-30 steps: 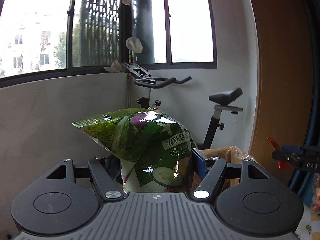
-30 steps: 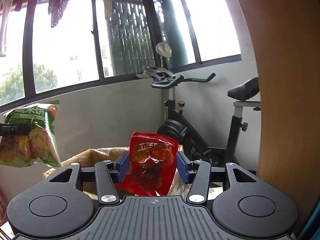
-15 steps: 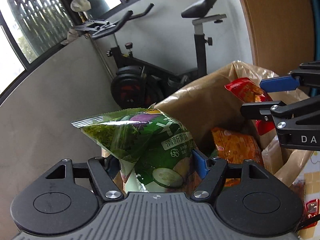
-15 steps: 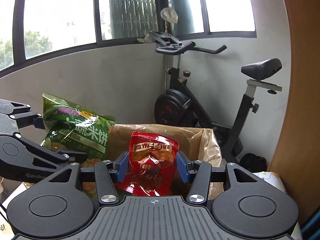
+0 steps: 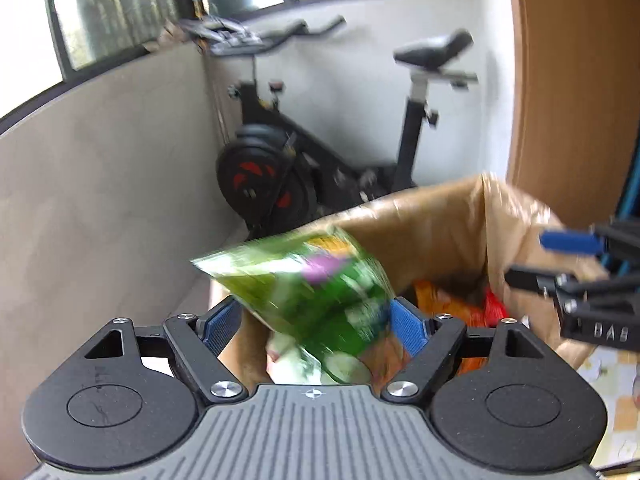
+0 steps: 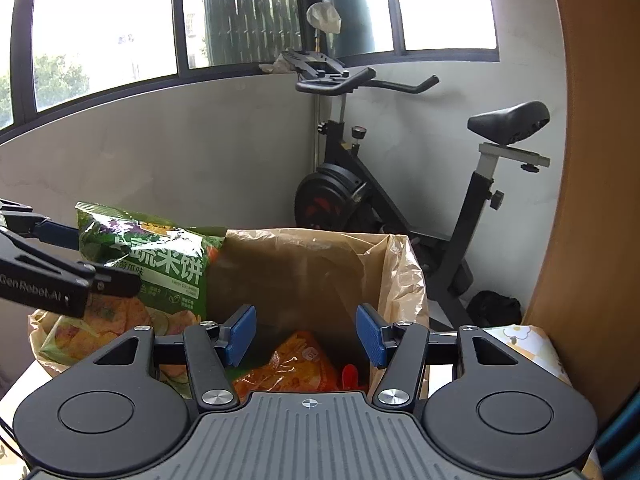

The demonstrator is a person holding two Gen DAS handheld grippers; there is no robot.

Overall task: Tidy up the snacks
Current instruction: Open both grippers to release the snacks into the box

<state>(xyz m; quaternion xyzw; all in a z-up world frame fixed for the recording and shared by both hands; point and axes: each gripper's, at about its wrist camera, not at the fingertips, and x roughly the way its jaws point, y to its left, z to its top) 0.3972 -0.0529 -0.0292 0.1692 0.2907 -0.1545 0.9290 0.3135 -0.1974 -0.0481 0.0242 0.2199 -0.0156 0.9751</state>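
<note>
Snacks: right gripper (image 6: 306,330) had dropped its red pack (image 6: 349,373) into the bag (image 6: 320,256), jaws wide, empty. Left gripper (image 5: 316,326) had opened too; green pack (image 5: 316,288) blurred, likely falling into bag.

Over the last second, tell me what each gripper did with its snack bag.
The right gripper let go of its red snack pouch, which now lies in the brown paper bag beside an orange snack pack; its jaws stand open and empty. The left gripper swung down over the paper bag and has opened; its green vegetable cracker bag looks blurred, slipping loose. The exercise bike stayed put.
</note>
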